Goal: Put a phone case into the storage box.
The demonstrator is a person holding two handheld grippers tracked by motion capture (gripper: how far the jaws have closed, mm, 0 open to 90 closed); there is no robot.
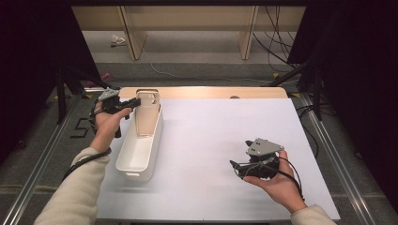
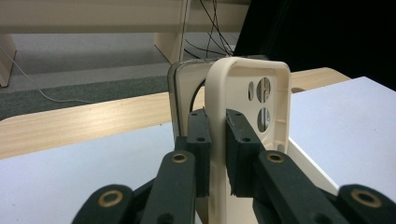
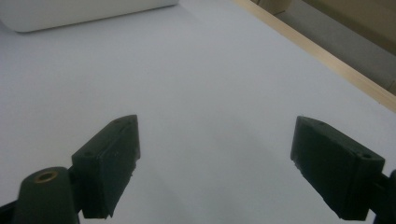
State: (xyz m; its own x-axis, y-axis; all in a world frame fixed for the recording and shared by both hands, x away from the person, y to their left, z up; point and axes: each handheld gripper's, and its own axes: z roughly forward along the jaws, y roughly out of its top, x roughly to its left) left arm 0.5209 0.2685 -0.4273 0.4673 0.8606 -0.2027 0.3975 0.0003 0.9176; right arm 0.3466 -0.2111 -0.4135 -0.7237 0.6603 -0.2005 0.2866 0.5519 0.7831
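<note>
The left claw [image 1: 133, 102] is clamped on the edge of a cream phone case [image 1: 147, 114], holding it upright at the far end of the white bin [image 1: 136, 161]. The right claw [image 1: 238, 168] hovers over the worktop [image 1: 206, 140], jaws wide apart.

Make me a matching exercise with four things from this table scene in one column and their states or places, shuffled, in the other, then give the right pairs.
Things:
1. left gripper
2. right gripper
3. phone case
4. white bin

States or places:
A. lies on the table's left side
B. open, nothing between its jaws
C. beige, upright, with camera cut-outs
D. shut on the edge of a case

Pairs: 1-D, 2-B, 3-C, 4-A
</note>
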